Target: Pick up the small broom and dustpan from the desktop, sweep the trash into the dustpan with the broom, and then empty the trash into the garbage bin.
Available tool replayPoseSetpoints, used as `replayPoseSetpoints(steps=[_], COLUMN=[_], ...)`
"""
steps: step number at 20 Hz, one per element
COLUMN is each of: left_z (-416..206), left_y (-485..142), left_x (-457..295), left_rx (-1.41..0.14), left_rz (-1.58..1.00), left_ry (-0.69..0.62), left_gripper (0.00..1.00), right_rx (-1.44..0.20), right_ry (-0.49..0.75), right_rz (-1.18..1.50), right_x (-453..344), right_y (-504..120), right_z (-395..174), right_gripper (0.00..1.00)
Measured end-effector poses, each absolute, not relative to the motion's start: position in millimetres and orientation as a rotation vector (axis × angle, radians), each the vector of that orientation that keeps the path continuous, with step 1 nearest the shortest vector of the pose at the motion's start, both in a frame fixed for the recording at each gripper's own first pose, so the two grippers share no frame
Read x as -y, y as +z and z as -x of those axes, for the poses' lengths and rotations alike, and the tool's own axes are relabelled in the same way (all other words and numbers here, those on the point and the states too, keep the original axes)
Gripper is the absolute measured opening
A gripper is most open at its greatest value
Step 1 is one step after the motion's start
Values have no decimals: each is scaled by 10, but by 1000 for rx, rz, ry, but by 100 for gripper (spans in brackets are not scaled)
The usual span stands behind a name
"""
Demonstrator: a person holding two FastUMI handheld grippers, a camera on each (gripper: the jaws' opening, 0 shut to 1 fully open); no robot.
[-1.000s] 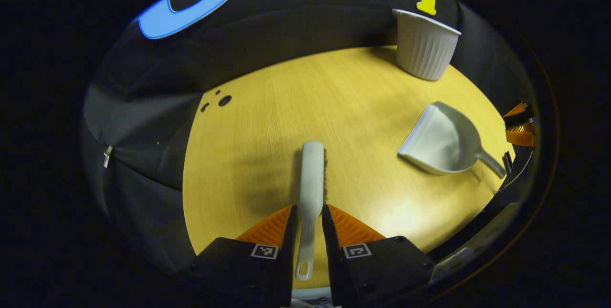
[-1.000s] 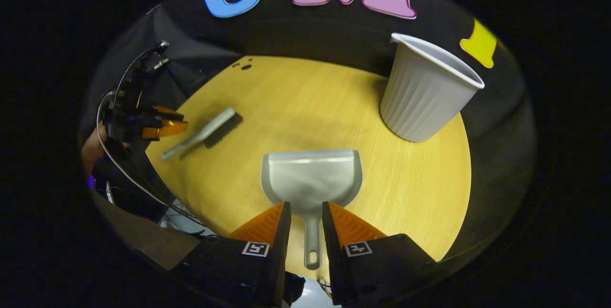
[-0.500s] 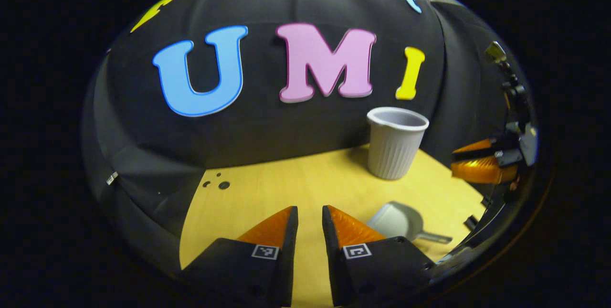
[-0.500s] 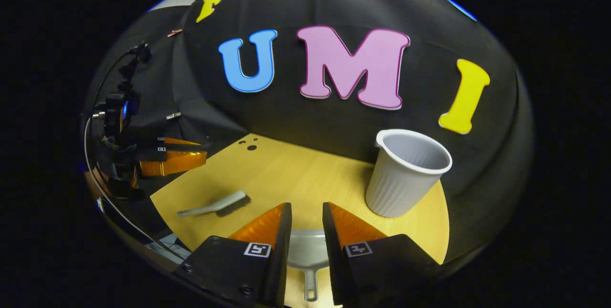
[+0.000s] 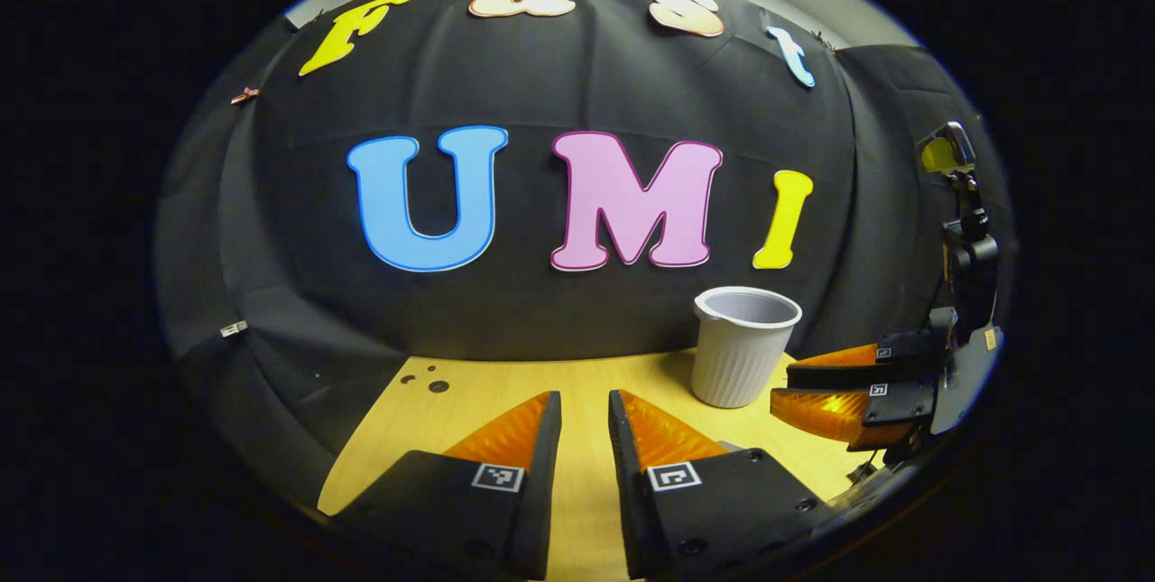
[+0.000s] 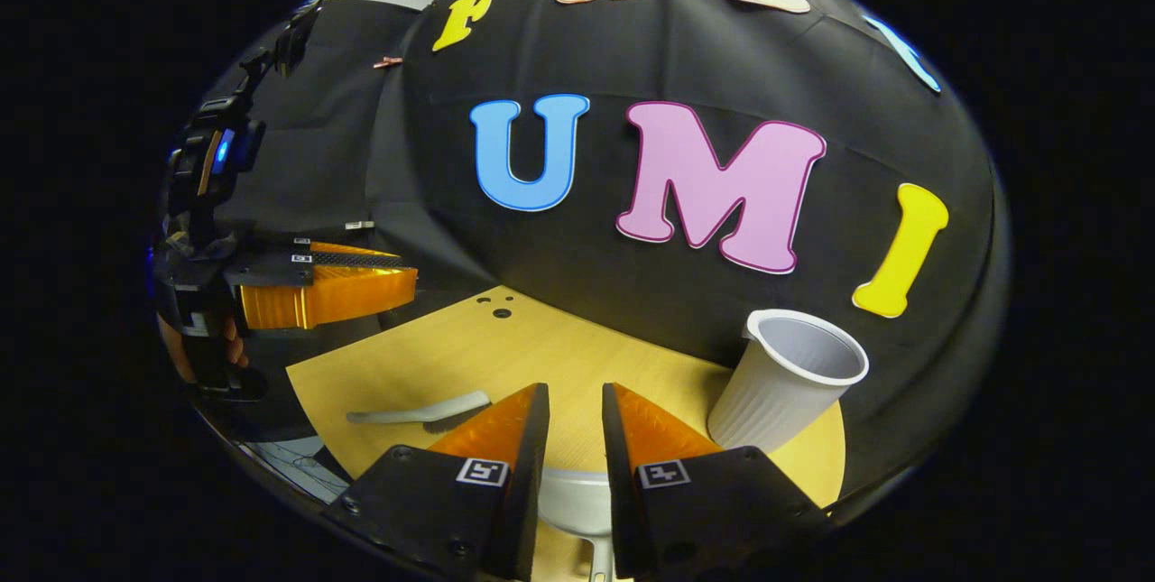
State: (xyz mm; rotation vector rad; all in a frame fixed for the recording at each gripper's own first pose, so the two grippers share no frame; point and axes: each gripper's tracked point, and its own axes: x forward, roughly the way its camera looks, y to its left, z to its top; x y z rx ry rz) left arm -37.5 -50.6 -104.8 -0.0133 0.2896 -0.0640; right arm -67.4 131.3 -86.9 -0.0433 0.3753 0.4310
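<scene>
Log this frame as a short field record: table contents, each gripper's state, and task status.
surface: wooden table
broom: lying flat on the table, ungrasped
dustpan: on the table, partly hidden behind the right gripper's fingers
bin: white ribbed cup, upright near the back wall
trash: none visible
left gripper: raised above the table, narrow gap, holding nothing
right gripper: raised above the dustpan, narrow gap, holding nothing
task status: neither tool in a gripper

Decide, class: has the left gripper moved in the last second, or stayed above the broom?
Yes. The left gripper has risen and tilted up: the bin now sits lower in its view, and the wall takes most of it.
</scene>
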Motion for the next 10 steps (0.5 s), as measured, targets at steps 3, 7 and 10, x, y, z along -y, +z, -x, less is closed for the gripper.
replayPoseSetpoints(steps=[3,7,10], left_z=[416,471,472], left_y=[-1098,-1135,-1187], left_x=[348,128,35], left_rx=[-313,-336,-347], left_rz=[25,16,14], left_ry=[-19,11,4], left_gripper=[35,36,36], right_rx=[-413,-436,-445], right_ry=[433,414,379], right_rz=[22,16,12], right_x=[-1371,-1448,-1469], right_y=[-932,-986,-980], right_z=[664,584,543], right_gripper=[37,37,37])
